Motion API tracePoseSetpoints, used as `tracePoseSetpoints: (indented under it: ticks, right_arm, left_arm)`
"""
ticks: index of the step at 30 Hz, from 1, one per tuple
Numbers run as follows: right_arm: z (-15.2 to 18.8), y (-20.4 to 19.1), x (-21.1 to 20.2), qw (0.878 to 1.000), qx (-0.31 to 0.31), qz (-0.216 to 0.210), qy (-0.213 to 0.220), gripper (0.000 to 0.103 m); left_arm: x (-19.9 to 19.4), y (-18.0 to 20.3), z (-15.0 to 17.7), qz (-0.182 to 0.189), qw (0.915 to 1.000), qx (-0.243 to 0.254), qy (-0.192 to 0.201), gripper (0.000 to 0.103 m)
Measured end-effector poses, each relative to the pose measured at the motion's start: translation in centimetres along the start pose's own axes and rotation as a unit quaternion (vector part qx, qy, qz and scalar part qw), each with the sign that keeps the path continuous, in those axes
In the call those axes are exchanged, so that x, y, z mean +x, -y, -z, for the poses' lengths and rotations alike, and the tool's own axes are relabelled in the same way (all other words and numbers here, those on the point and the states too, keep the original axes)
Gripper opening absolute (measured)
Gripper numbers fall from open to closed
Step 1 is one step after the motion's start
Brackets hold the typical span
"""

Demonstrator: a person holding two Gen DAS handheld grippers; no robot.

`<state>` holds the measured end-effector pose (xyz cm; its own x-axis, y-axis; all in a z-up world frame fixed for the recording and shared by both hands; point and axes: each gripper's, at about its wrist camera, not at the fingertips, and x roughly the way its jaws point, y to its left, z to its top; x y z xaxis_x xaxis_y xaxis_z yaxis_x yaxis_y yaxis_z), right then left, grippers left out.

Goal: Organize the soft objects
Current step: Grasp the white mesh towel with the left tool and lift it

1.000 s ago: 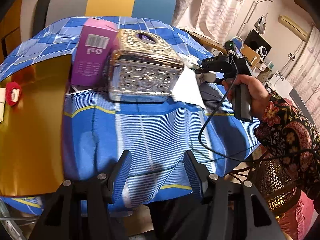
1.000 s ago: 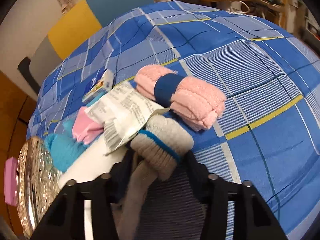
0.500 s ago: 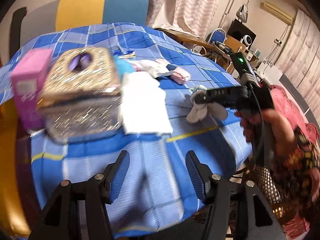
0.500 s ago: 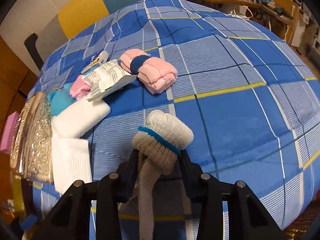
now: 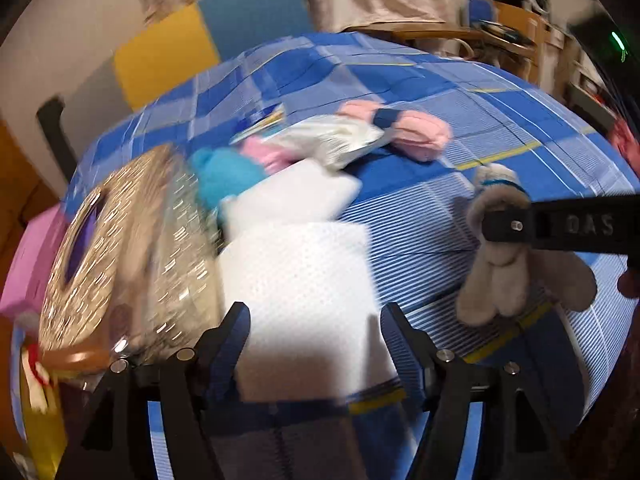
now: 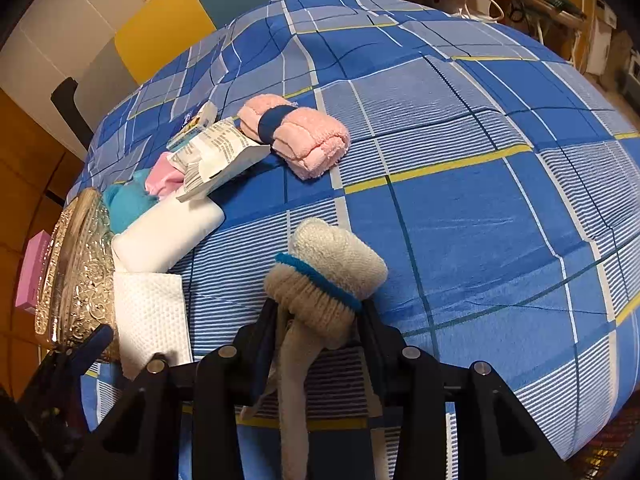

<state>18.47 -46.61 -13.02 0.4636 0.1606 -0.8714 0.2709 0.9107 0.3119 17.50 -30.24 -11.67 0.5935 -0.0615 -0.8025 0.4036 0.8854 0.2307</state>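
Blue checked cloth [image 6: 460, 208] with yellow and white lines is covering the whole table, and its right and lower stretches are lying bare in the right wrist view. At lower centre of that frame, the right gripper [image 6: 316, 312] is pinching a rolled beige knitted sock with a turquoise band [image 6: 328, 268], its loose tail dangling between the jaws above the cloth. Judging by this, the step in hand is carrying 1 sock off toward a sorting spot. At the bottom of the blurred left wrist view, the left gripper [image 5: 314, 332] is spread wide, its jaws having just been opening, with only the white dimpled paper towel [image 5: 304, 296] lying beneath them, ungripped. The next move is probably calling for the left gripper to close on 1 soft piece: the white folded cloth [image 6: 168, 236], the turquoise fluffy bundle [image 6: 128, 204] or the pink rolled towel with a navy band [image 6: 296, 136]. Crowding that cluster at left is the silver embossed tissue box [image 6: 76, 268], while the table's near edge is running close below both grippers.
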Motion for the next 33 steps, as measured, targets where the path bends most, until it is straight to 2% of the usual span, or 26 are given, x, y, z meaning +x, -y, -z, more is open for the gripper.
tracePoseSetpoints:
  ticks: [1,3,5,7,9,11,12,13,15,18,21,24,27,29,30,32,33]
  right_arm:
    - [0.0,0.0,0.0,1.0,0.001,0.0,0.0,0.041]
    - [-0.1,0.1,0.0,1.0,0.005,-0.003,-0.001,0.041]
    - [-0.1,0.2,-0.1,1.0,0.011,-0.007,-0.002,0.041]
    - [-0.1,0.4,-0.1,1.0,0.018,-0.013,-0.003,0.041]
    - [-0.1,0.5,0.0,1.0,0.02,-0.013,-0.004,0.041]
    - [-0.1,0.4,0.0,1.0,0.02,-0.014,-0.006,0.041]
    - [-0.2,0.4,0.0,1.0,0.021,-0.014,-0.006,0.041]
    - [-0.2,0.4,0.0,1.0,0.022,-0.016,-0.006,0.041]
    - [-0.2,0.6,0.0,1.0,0.025,-0.018,-0.006,0.041]
    - [-0.3,0.8,0.0,0.999,0.03,-0.019,-0.007,0.041]
    - [-0.3,0.8,0.0,0.999,0.029,-0.017,-0.007,0.041]
    - [-0.2,0.7,0.0,1.0,0.026,-0.015,-0.007,0.041]
    - [-0.2,0.6,0.1,1.0,0.024,-0.012,-0.007,0.041]
    - [-0.1,0.5,0.1,1.0,0.022,-0.011,-0.006,0.041]
    - [-0.1,0.5,0.0,1.0,0.021,-0.01,-0.006,0.041]
    - [-0.1,0.5,0.1,1.0,0.02,-0.01,-0.007,0.041]
    - [-0.1,0.5,0.1,1.0,0.019,-0.01,-0.007,0.041]
  left_arm:
    - [0.4,0.6,0.0,0.001,0.9999,0.014,0.003,0.069]
    - [1.4,1.1,0.1,-0.025,0.9993,0.026,-0.004,0.069]
    - [2.2,1.0,0.1,-0.031,0.9992,0.024,-0.012,0.069]
    - [2.5,0.5,0.2,-0.037,0.9993,0.01,-0.001,0.063]
    - [2.8,0.5,0.1,-0.043,0.999,0.01,0.001,0.062]
    - [3.1,0.1,0.0,-0.025,0.9997,-0.005,0.004,0.05]
    - [3.2,-0.4,-0.1,0.0,0.9998,-0.021,-0.001,0.034]
    - [3.3,-0.8,-0.2,0.013,0.9993,-0.034,-0.002,0.024]
    - [3.2,-1.8,0.0,0.034,0.9975,-0.063,0.002,0.014]
    - [1.9,-3.1,1.1,0.081,0.9924,-0.09,0.021,0.007]
    - [-0.8,-3.2,3.0,0.131,0.9835,-0.112,0.054,0.007]
    - [-2.6,-3.1,4.9,0.148,0.9812,-0.101,0.07,0.006]
    - [-2.9,-2.9,5.7,0.143,0.9839,-0.087,0.063,0.007]
    - [-2.6,-3.0,5.9,0.146,0.9843,-0.083,0.055,0.018]
    - [-2.4,-3.0,5.8,0.145,0.985,-0.082,0.045,0.033]
    - [-2.3,-3.1,5.8,0.136,0.9861,-0.085,0.043,0.038]
    - [-2.2,-3.2,5.8,0.129,0.9872,-0.084,0.042,0.044]
